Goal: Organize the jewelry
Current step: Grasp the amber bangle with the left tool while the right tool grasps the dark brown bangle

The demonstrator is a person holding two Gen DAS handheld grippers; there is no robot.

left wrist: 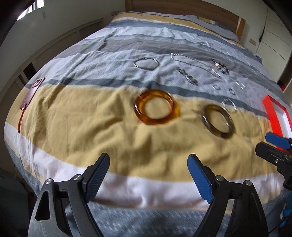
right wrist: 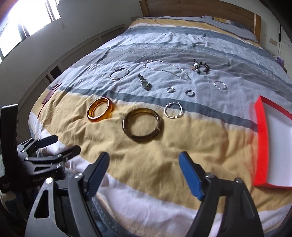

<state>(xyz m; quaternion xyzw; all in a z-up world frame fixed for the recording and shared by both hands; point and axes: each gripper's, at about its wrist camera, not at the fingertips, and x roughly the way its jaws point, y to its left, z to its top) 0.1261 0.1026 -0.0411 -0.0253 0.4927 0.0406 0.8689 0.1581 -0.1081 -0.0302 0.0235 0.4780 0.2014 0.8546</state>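
Observation:
Jewelry lies spread on a striped bedspread. An amber bangle (left wrist: pixel 157 107) (right wrist: pixel 100 110) and a dark olive bangle (left wrist: pixel 218 121) (right wrist: pixel 142 124) lie on the yellow stripe. A twisted silver ring (right wrist: pixel 173 110), a watch (right wrist: pixel 144 82), a thin silver bangle (right wrist: pixel 119 73), a chain necklace (right wrist: pixel 167 68), a bead bracelet (right wrist: pixel 200 67) and small rings (right wrist: pixel 189 93) lie beyond. My left gripper (left wrist: pixel 148 164) is open and empty, short of the amber bangle. My right gripper (right wrist: pixel 144 162) is open and empty, short of the olive bangle.
A red box with a white inside (right wrist: pixel 272 142) (left wrist: pixel 277 116) lies at the right on the bed. A brown tag with a tassel (left wrist: pixel 32 91) lies at the bed's left edge. A wooden headboard (right wrist: pixel 200 9) stands at the far end.

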